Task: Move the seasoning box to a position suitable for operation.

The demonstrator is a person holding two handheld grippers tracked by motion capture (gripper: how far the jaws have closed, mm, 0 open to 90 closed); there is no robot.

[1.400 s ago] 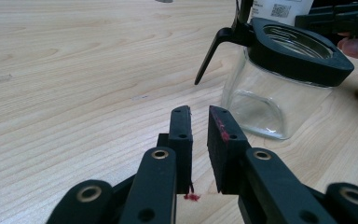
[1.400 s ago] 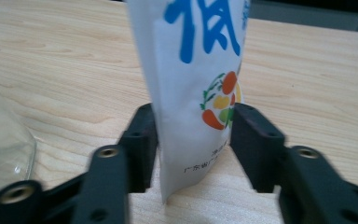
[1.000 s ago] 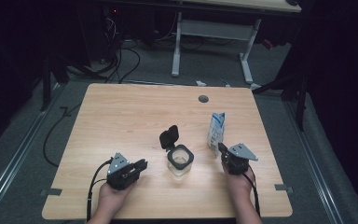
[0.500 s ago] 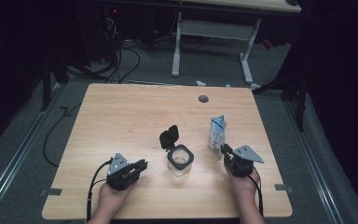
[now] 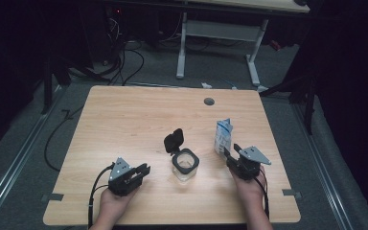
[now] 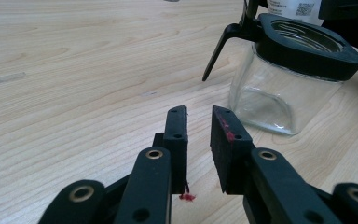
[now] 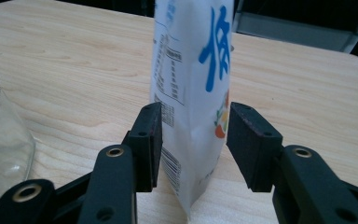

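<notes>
R gripper sits at the pouch, jaws have just been opening; pouch stands between them, pads apart from its sides, small gap each side, so no clamp. My R hand rests on the table near the right edge, toward the near right corner.

Pouch: white stand-up bag, upright, pinched narrow at the top. Blue Chinese character printed big on the face, a small orange-green picture low on it. On the side panel a nutrition-type table in fine print, too small to read, and a barcode near the bottom. In the high view the pouch stands just beyond the R gripper, right of the jar.

Jar: clear glass, squarish, black collar, black flip lid standing open at its far-left side. Sits mid-table toward the near edge. A QR code shows on the white pouch behind the jar in the left gripper view.

L gripper: jaws slightly apart, nothing between, red smear on one pad. Lies near the near edge, left of the jar, apart from it.
</notes>
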